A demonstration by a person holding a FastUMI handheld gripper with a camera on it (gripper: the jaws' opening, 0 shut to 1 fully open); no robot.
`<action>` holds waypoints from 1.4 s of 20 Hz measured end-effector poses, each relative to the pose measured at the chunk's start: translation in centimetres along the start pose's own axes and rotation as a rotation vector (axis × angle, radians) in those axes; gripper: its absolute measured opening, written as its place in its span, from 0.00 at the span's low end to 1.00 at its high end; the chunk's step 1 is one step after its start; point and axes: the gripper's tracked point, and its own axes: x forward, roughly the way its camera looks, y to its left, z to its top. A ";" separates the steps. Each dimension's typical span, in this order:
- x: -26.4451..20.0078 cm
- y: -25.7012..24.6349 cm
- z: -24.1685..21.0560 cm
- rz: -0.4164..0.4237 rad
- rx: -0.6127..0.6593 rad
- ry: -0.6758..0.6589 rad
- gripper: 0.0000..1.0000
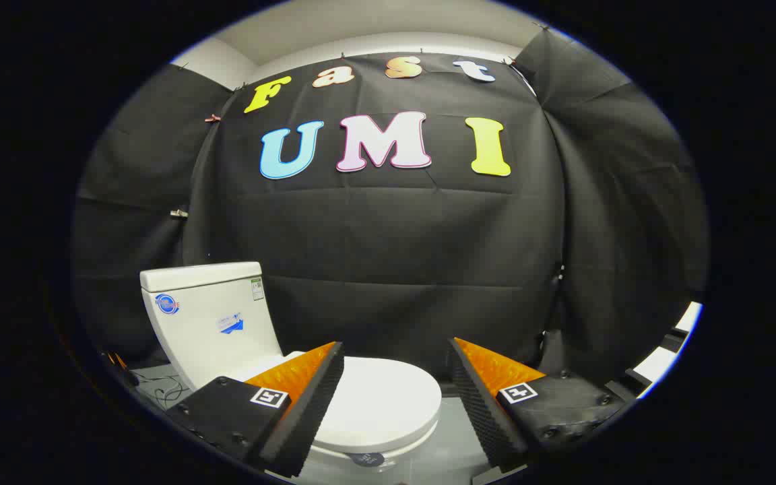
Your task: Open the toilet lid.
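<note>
Black cloth walls the booth where we hold the gripper (396, 377) above a white toilet (280, 377), its tank (209, 316) set against the cloth behind the left finger. Both fingers (307, 391) stand wide apart, gripping nothing. Between them, just ahead and below, the lid (381, 404) lies closed on the seat. We judge it stiff, smooth plastic, light but slippery, hinged at the tank; its front rim, farthest from the hinge, looks the best hold.
</note>
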 end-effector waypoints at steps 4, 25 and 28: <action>-0.1 0.0 0.1 0.000 0.004 0.000 0.98; -0.1 0.0 -0.6 0.001 -0.005 0.025 0.98; -0.1 -0.2 -0.9 -0.006 -0.007 0.035 0.98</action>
